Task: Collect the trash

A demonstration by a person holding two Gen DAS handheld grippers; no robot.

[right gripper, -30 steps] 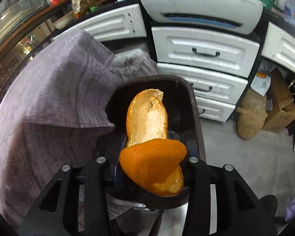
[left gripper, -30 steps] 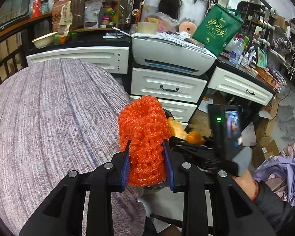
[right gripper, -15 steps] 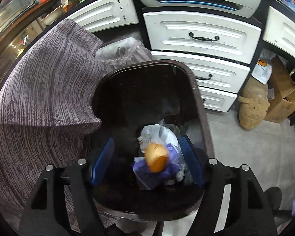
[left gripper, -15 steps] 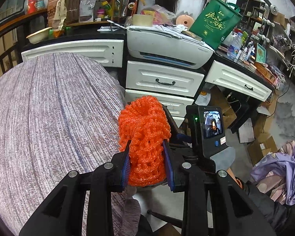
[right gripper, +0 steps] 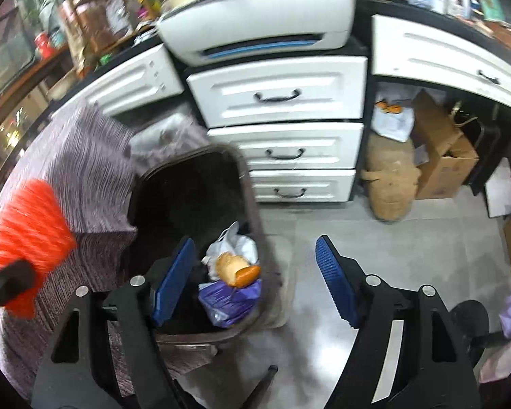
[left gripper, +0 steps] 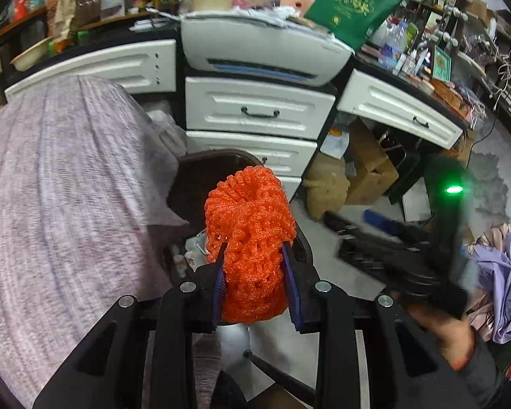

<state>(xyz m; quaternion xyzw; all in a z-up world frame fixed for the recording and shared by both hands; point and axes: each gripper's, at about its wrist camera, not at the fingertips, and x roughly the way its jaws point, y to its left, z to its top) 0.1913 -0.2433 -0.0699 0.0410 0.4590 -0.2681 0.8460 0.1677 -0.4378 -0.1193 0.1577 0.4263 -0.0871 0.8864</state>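
White drawer fronts [right gripper: 278, 92] and a printer [right gripper: 255, 17] fill the background above a grey floor [right gripper: 408, 238]; a grey-purple striped cloth [left gripper: 51, 187] covers the surface at left. Beside it stands a dark trash bin [right gripper: 247, 184], already containing white plastic, a purple wrapper [right gripper: 228, 301] and an orange peel [right gripper: 236, 269] with its pale pith turned up. Left claw [left gripper: 253, 272]: blue pads pressed on both sides of a bright orange foam net [left gripper: 250, 235], a crumpled, open-mesh sleeve bulging above the fingers, held over the near rim of the bin. In the right wrist view the net appears as an orange blur at far left. Right claw [right gripper: 255, 279]: jaws just opened wide and gripping nothing, set above the bin's right rim, the peel lying in the bin below.
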